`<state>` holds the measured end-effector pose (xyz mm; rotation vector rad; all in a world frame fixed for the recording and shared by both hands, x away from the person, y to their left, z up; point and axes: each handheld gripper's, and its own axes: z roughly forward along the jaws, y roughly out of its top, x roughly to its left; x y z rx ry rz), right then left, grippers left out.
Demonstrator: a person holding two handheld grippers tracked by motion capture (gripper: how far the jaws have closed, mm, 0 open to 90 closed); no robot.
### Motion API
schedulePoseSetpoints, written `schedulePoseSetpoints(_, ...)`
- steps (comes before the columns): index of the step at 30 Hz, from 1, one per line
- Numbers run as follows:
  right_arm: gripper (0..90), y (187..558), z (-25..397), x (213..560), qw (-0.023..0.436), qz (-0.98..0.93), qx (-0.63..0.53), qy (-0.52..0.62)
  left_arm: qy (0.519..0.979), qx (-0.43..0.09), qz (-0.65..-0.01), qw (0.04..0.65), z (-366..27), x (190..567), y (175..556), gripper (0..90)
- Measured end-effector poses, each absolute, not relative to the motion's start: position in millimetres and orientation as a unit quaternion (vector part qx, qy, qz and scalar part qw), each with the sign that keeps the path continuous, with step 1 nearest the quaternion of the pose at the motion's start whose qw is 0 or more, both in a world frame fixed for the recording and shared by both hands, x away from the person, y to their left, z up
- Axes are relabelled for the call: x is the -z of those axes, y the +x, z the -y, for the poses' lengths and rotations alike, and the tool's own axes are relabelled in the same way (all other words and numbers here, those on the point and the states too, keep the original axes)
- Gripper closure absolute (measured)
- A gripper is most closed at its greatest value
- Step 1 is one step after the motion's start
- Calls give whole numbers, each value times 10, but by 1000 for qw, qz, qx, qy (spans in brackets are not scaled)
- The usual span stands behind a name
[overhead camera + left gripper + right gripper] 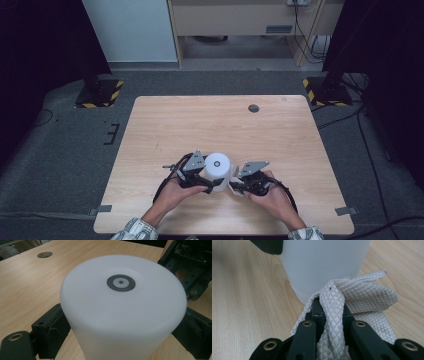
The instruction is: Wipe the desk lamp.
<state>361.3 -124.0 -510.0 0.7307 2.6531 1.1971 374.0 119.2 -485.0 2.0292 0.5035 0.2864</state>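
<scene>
A white cylinder [218,166] with a small dark ring on its flat top stands on the wooden table [215,125] near the front middle. My left gripper [209,186] is shut on the cylinder [122,307], its black pads [53,332] pressing both sides. My right gripper [235,187] is just right of it, shut on a bunched white quilted cloth [352,302]. The cloth touches the lower wall of the cylinder [324,265]. The other gripper [192,272] appears behind the cylinder in the left gripper view.
A round dark grommet [253,108] sits in the table near its far edge. Two stands with yellow-black striped bases [99,93] flank the table on the floor. Cables [350,120] run across the floor at right.
</scene>
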Motion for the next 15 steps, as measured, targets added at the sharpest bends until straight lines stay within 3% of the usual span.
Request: schedulePoseSetpoints(15, 806, 3555, 1371, 4690, 98, -828, -498, 239, 838, -116, -206, 492, -1194, 4861, 3746, 78)
